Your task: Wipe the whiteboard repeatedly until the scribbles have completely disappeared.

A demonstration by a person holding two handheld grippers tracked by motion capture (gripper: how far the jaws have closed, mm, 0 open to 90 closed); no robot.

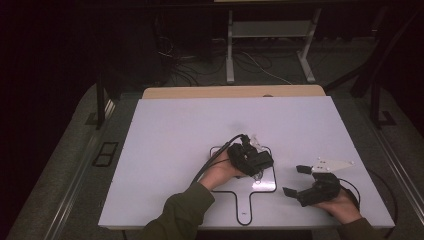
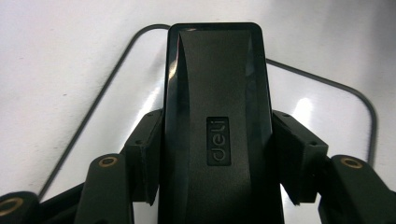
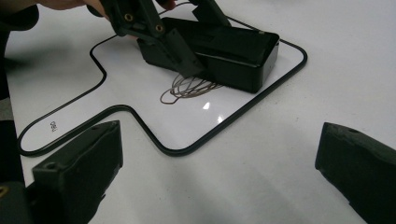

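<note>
Beside the eraser that the left gripper clamps, a scribble appears; right gripper fingers released.

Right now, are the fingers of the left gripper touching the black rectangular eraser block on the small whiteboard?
Touching. The left gripper view shows both fingers pressed flat against the sides of the black rectangular eraser block, with no gap.

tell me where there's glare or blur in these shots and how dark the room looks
High view: dark, dim surroundings, the white table evenly lit. Left gripper view: bright glare patches on the small whiteboard, the eraser fairly sharp. Right gripper view: small glints on the whiteboard, near jaws soft.
</note>
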